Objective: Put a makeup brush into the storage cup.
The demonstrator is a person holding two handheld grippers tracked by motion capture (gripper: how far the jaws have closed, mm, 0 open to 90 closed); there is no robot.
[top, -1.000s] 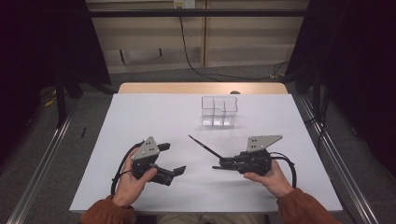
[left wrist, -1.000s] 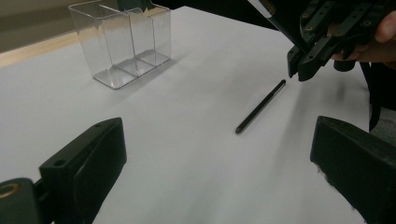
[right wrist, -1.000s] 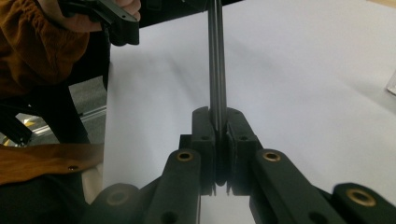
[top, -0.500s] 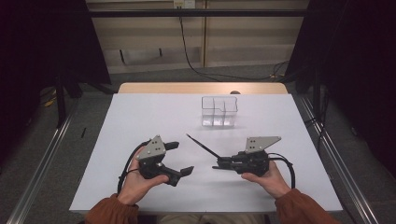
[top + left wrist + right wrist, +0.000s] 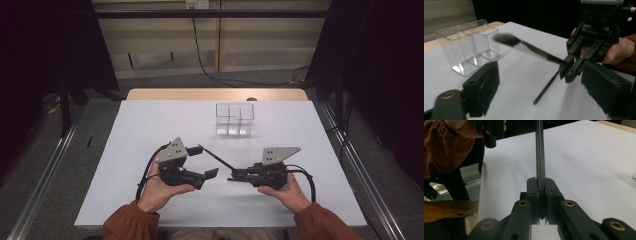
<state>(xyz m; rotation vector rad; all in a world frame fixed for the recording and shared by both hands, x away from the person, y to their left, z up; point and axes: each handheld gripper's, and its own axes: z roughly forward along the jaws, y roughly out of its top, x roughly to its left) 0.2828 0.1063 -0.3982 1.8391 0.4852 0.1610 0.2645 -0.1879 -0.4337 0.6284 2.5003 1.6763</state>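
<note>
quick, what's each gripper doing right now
left gripper: open, nothing between its jaws, which have just been closing a little.
right gripper: shut on the brush.

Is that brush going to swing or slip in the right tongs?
The brush is long and thin, pinched near one end by the right tongs, so it probably pivots easily. The handle looks smooth, so it may slip. The soft bristle tip likely weighs little.

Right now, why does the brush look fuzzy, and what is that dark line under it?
In the left gripper view the brush bristles look smeared by blur; the dark line is its shadow on the table. In the right gripper view its handle looks sharper.
</note>
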